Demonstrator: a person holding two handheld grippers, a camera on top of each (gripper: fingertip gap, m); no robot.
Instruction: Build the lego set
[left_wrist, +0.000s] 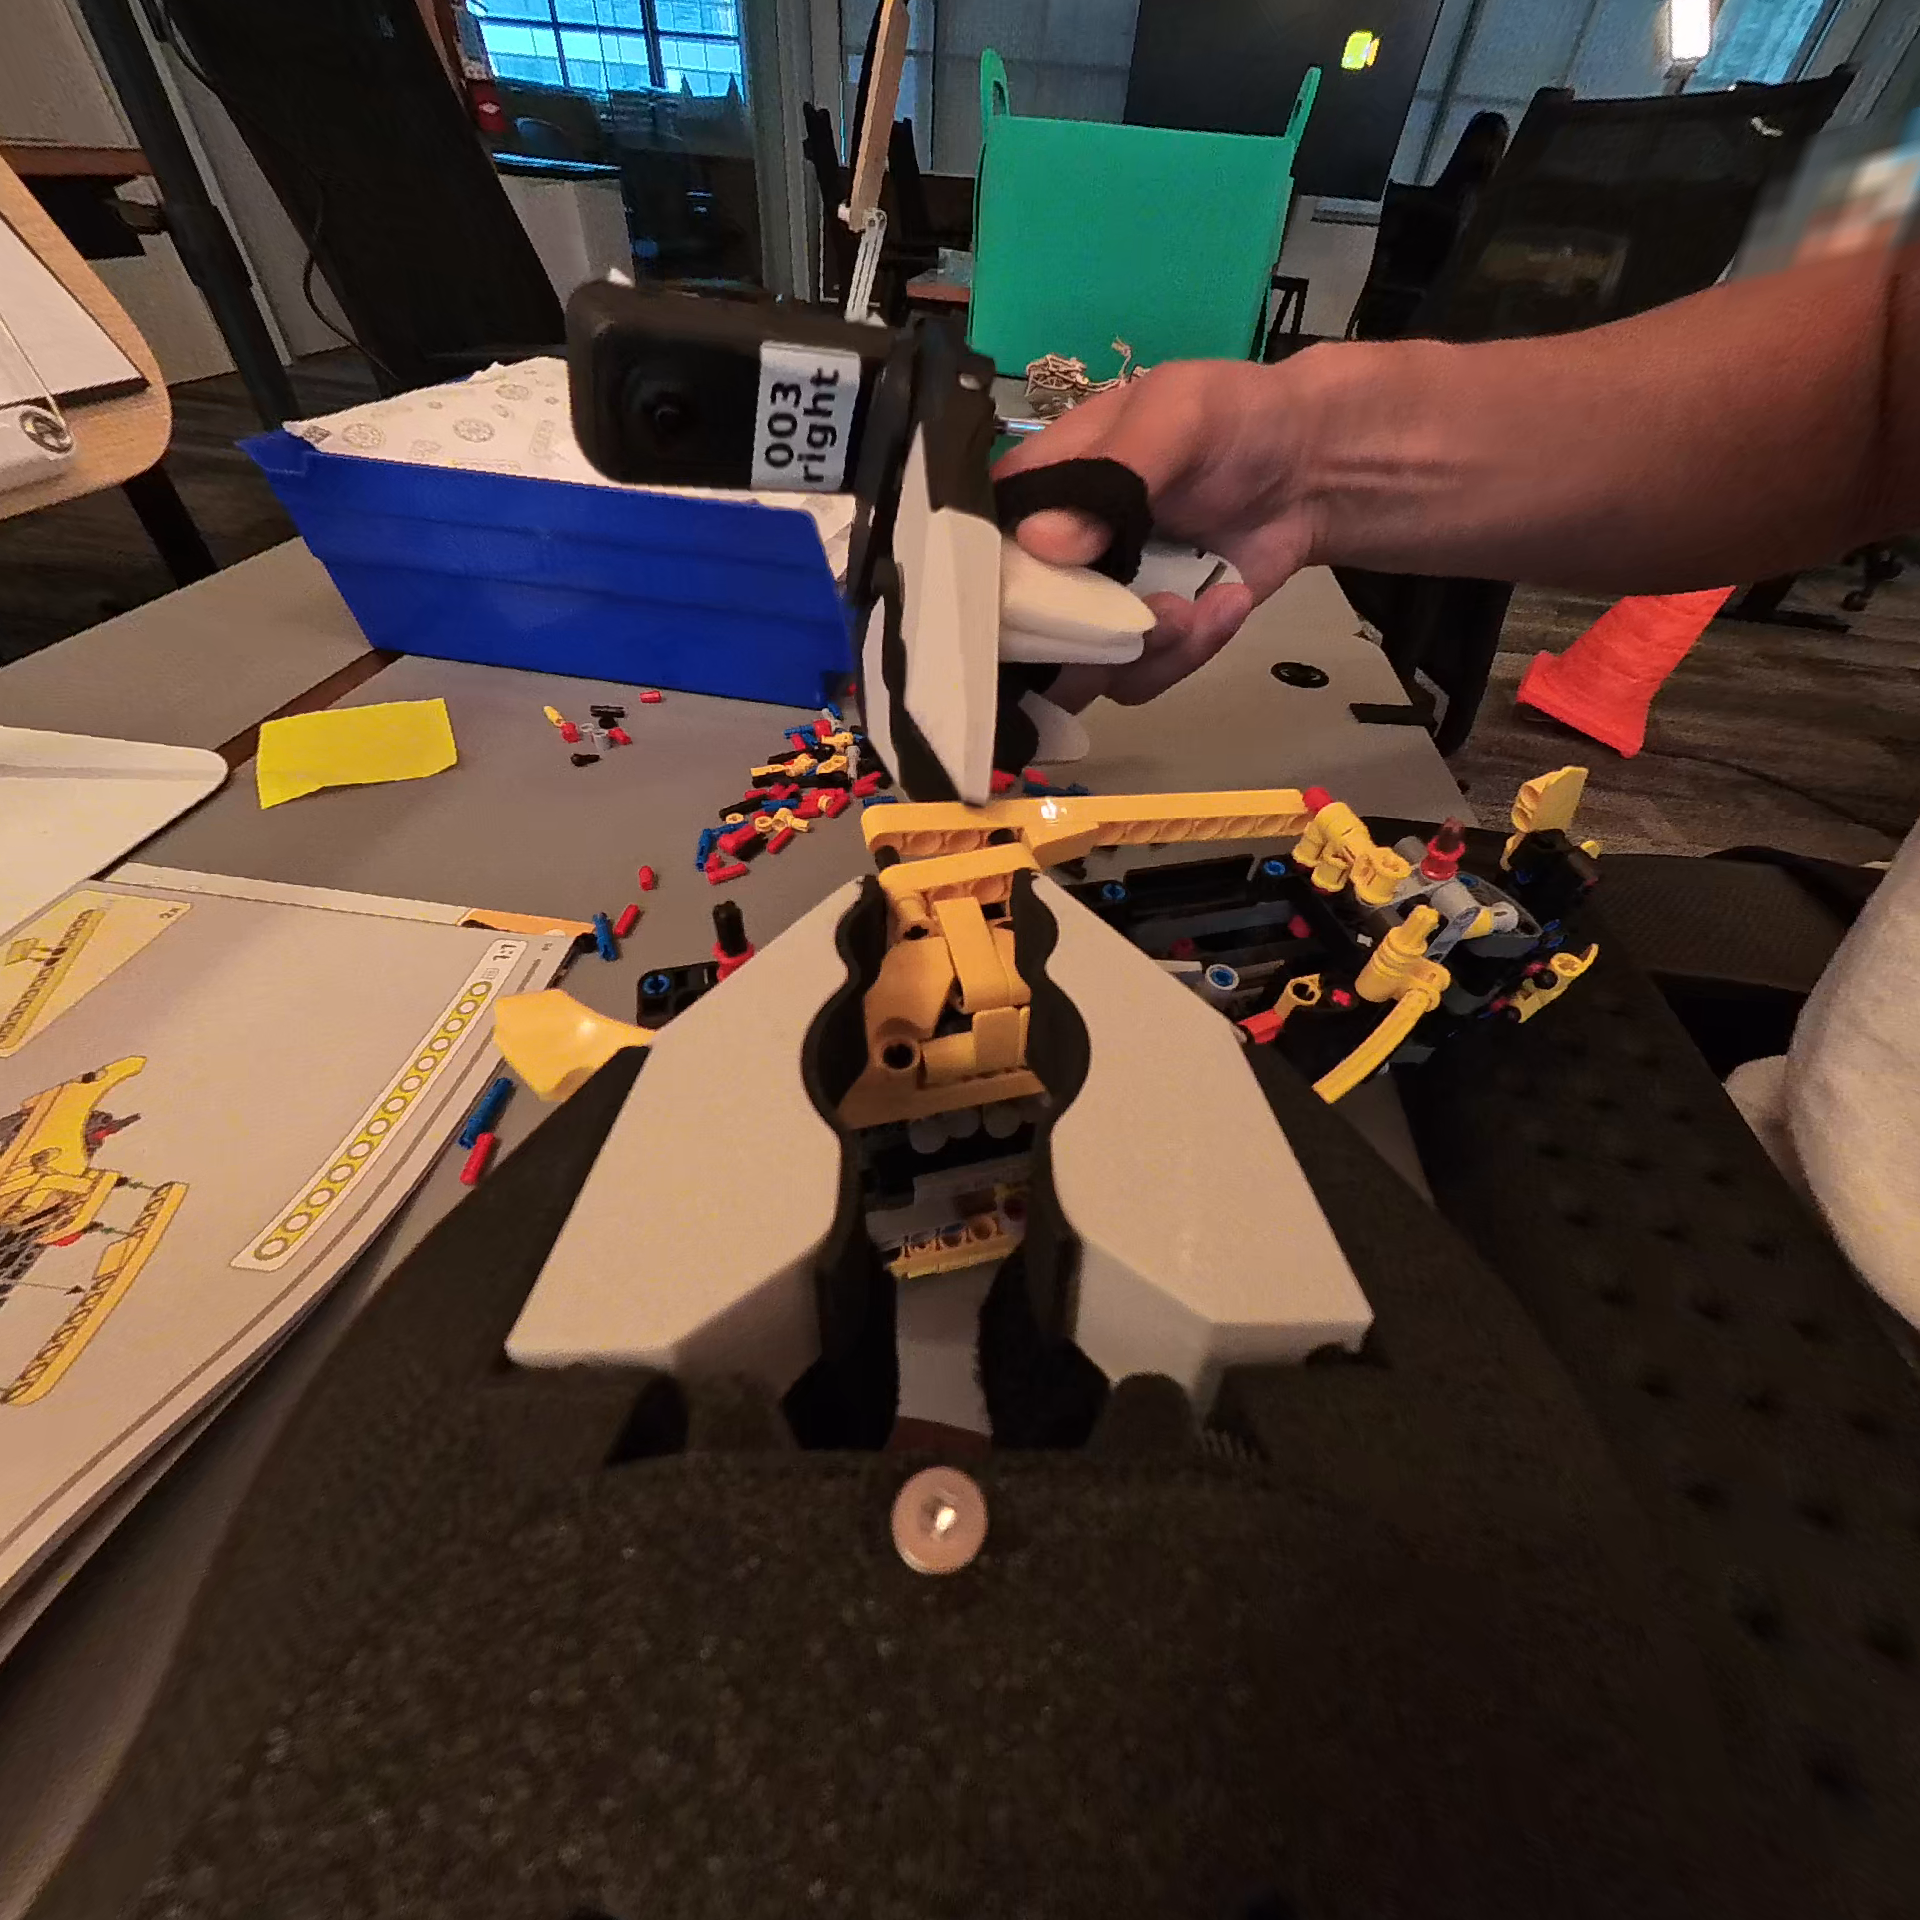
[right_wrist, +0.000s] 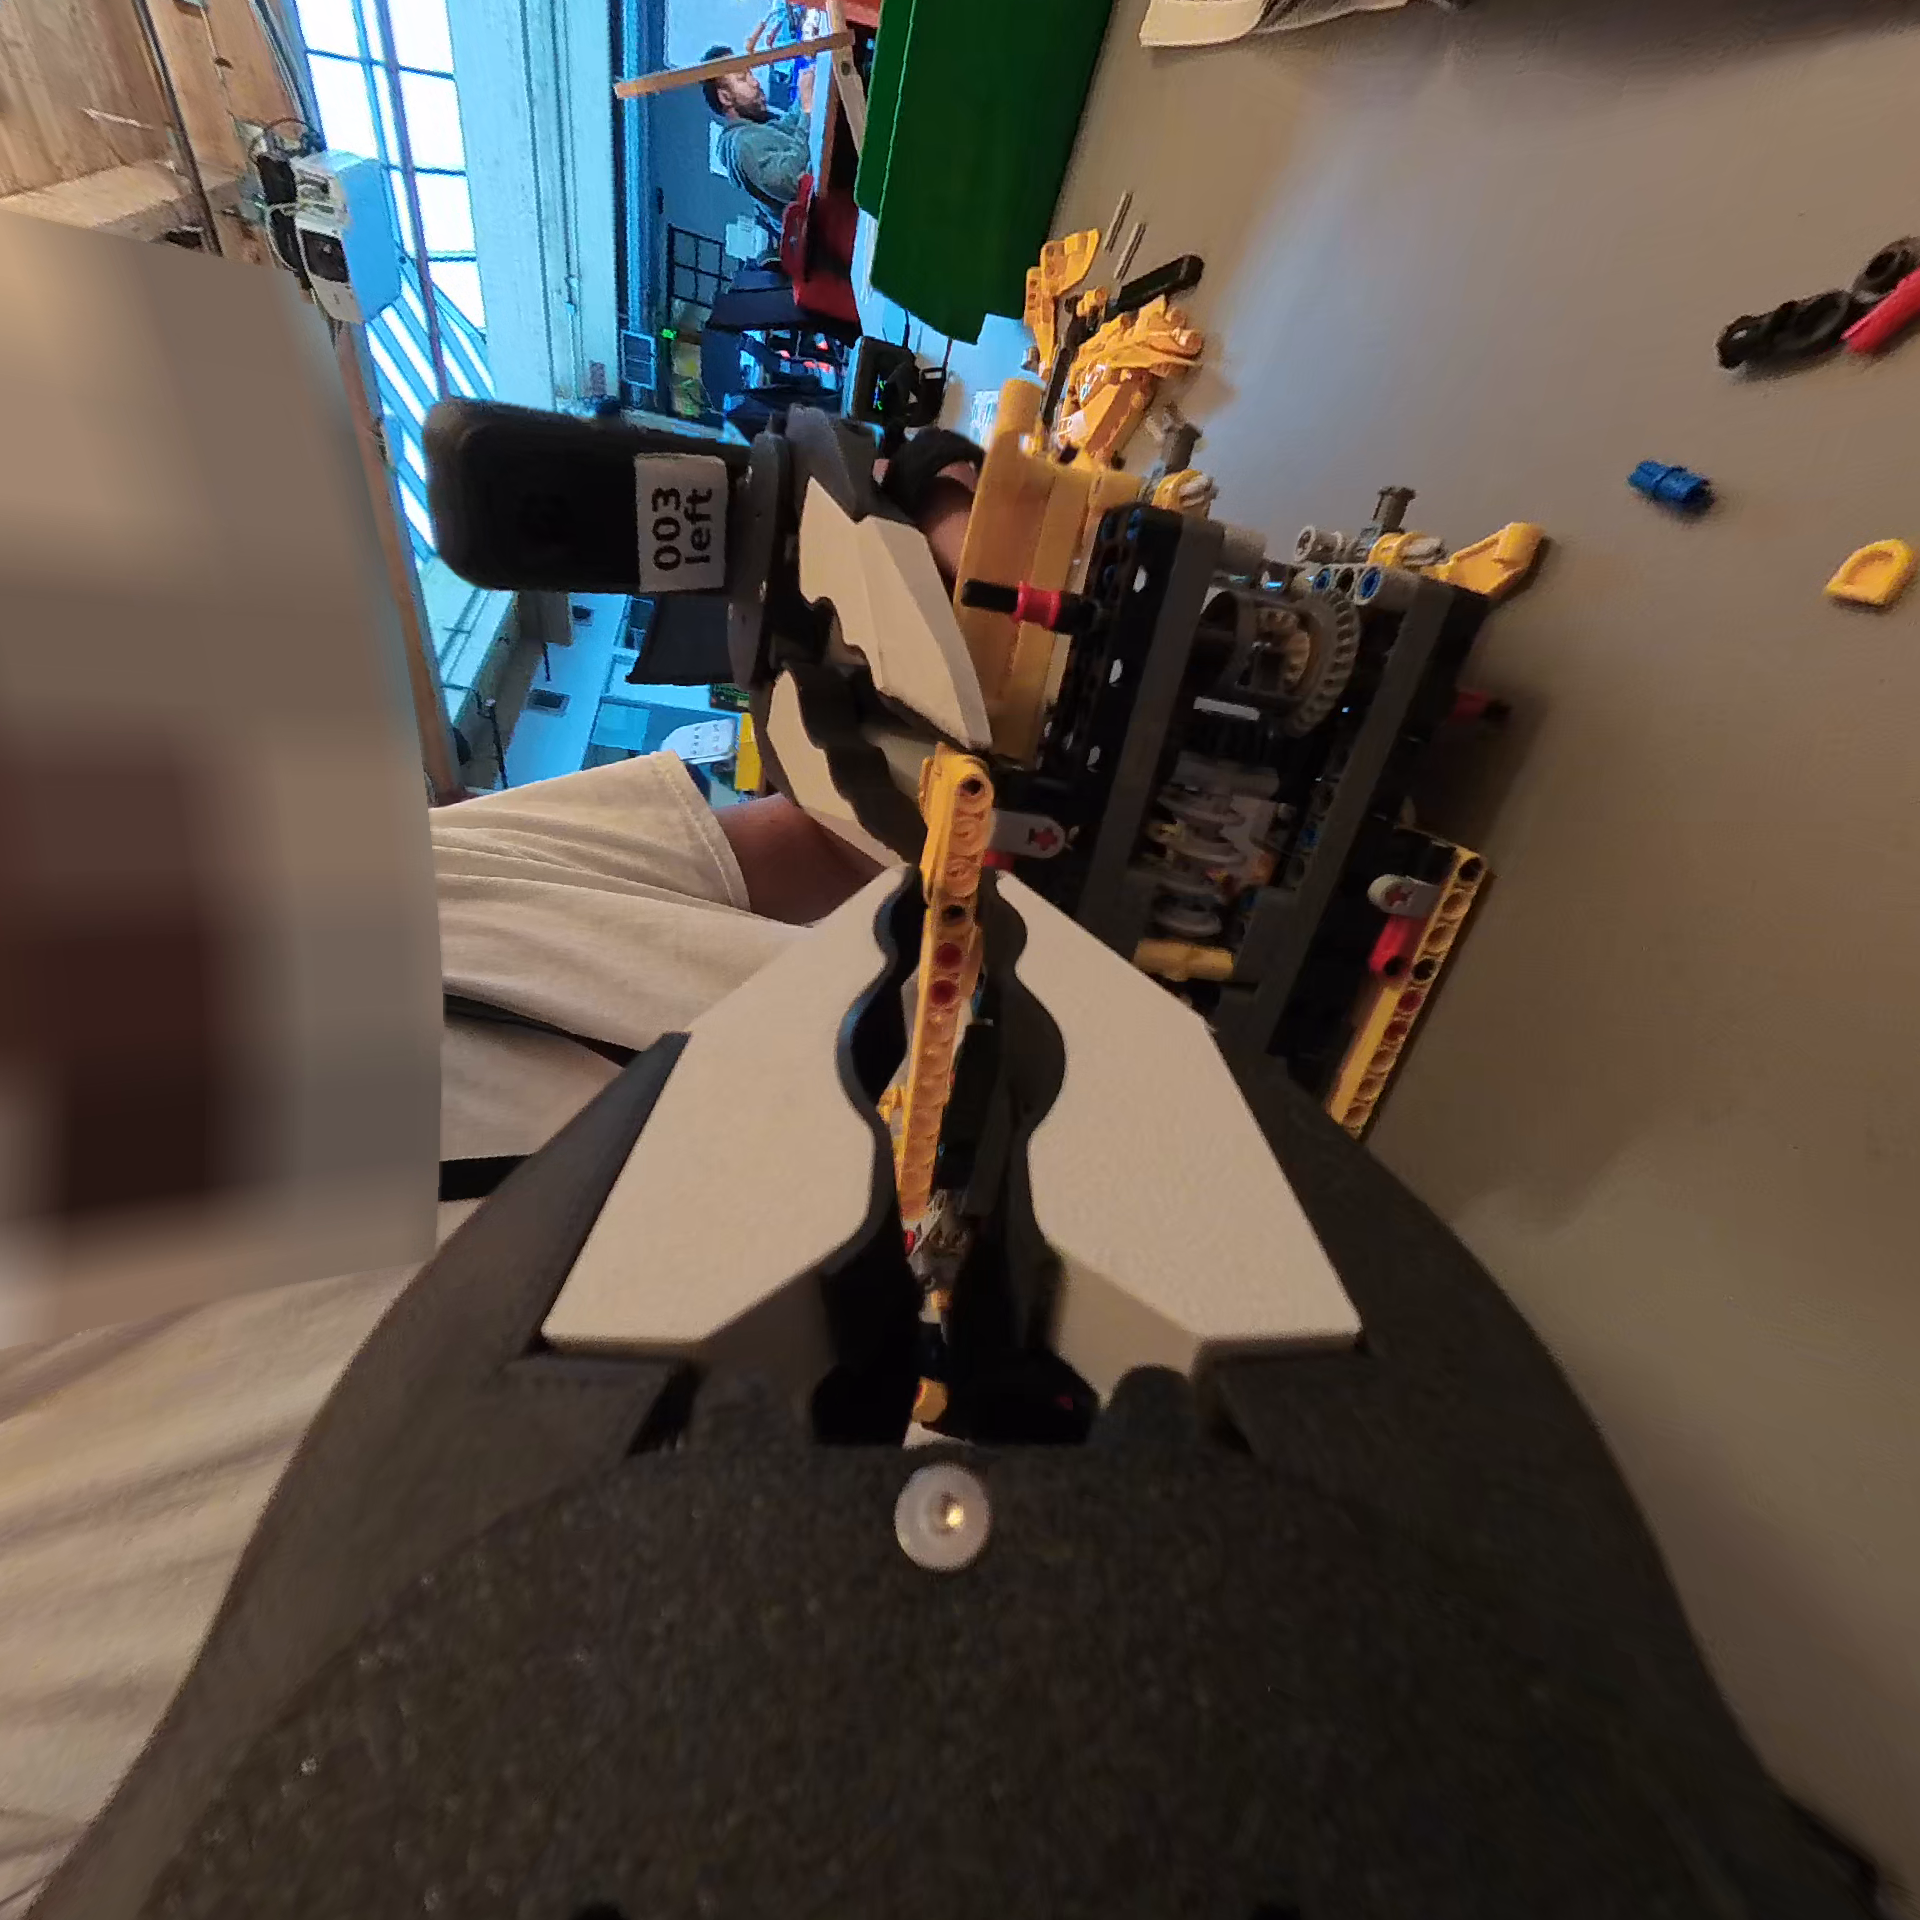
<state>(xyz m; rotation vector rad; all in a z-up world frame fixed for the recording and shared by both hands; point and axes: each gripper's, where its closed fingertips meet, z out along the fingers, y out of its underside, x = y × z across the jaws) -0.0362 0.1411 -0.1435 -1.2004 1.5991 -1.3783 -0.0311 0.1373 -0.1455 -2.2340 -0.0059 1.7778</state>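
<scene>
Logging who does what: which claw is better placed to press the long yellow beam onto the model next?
Probably the right claw: it is shut on the long yellow beam. The left claw grips the model's yellow end, steadying it.

loose pieces between bin and model.

Glossy plastic lego model, matt grey table, paper instruction booklet, rough black foam.
</scene>
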